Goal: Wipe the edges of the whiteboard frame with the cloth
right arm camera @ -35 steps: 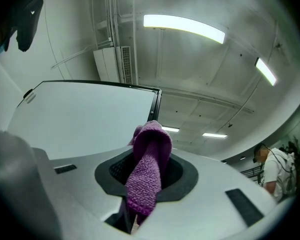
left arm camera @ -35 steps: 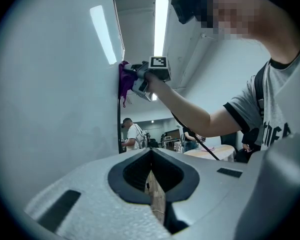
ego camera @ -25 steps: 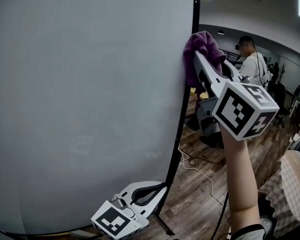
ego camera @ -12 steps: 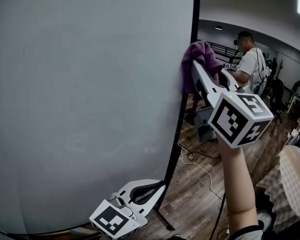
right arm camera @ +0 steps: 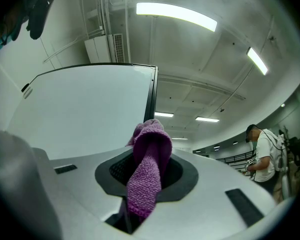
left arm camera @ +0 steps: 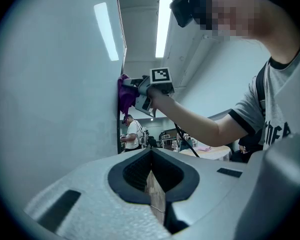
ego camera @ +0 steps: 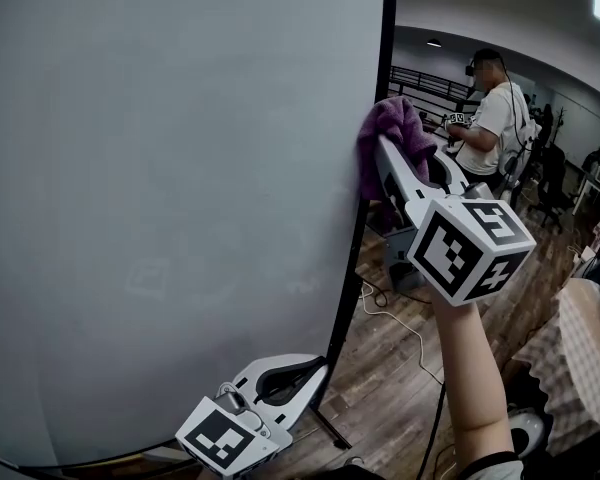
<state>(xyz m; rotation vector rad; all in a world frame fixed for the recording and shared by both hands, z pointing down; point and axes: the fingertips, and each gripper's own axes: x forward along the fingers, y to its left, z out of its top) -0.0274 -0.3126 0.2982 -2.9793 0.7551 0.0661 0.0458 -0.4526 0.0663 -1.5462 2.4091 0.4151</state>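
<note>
The whiteboard [ego camera: 170,188] fills the left of the head view, with its black frame edge [ego camera: 372,158] running down its right side. A purple cloth [ego camera: 392,131] is pressed against that edge about halfway up, and my right gripper [ego camera: 382,154] is shut on it. In the right gripper view the cloth [right arm camera: 149,156] bulges from between the jaws, with the frame edge [right arm camera: 151,91] just beyond. My left gripper [ego camera: 318,372] hangs low beside the frame's foot, shut and holding nothing. The left gripper view looks up along the board at the cloth [left arm camera: 124,95].
A person in a white shirt [ego camera: 492,108] stands behind the board on the right. Cables [ego camera: 400,338] lie on the wooden floor by the board's black stand foot [ego camera: 330,438]. A table with a checked cover [ego camera: 580,368] sits at the far right.
My right gripper has slid the purple cloth a short way down the board's right frame edge. The left gripper has stayed low by the stand.
</note>
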